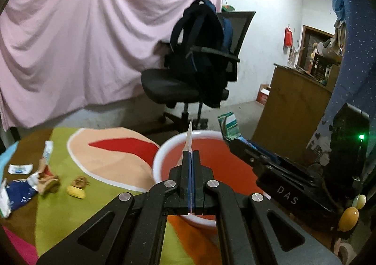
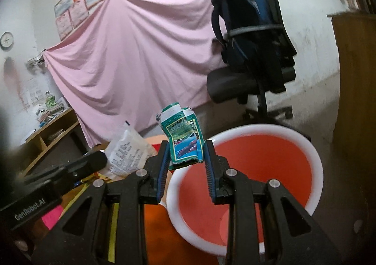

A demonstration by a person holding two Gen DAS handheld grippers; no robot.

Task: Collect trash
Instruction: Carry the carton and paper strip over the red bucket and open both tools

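My left gripper (image 1: pixel 190 153) is shut on a thin white wrapper (image 1: pixel 189 137), held edge-on over the near rim of the red basin (image 1: pixel 225 171) with a white rim. My right gripper (image 2: pixel 186 147) is shut on a crushed green carton (image 2: pixel 184 138), held over the left rim of the same basin (image 2: pixel 246 171). The right gripper and its carton (image 1: pixel 229 124) show at the basin's right side in the left wrist view. The left gripper's wrapper (image 2: pixel 128 150) shows at left in the right wrist view. More trash lies on the table at left: white wrappers (image 1: pixel 20 168), a blue packet (image 1: pixel 20 192), a yellow piece (image 1: pixel 75 191).
The table wears a colourful cloth (image 1: pixel 105 154). A black office chair with a blue backpack (image 1: pixel 199 58) stands behind the basin, before a pink sheet (image 1: pixel 94 41). A wooden cabinet (image 1: pixel 296 100) is at right and a wooden shelf (image 2: pixel 51 131) at left.
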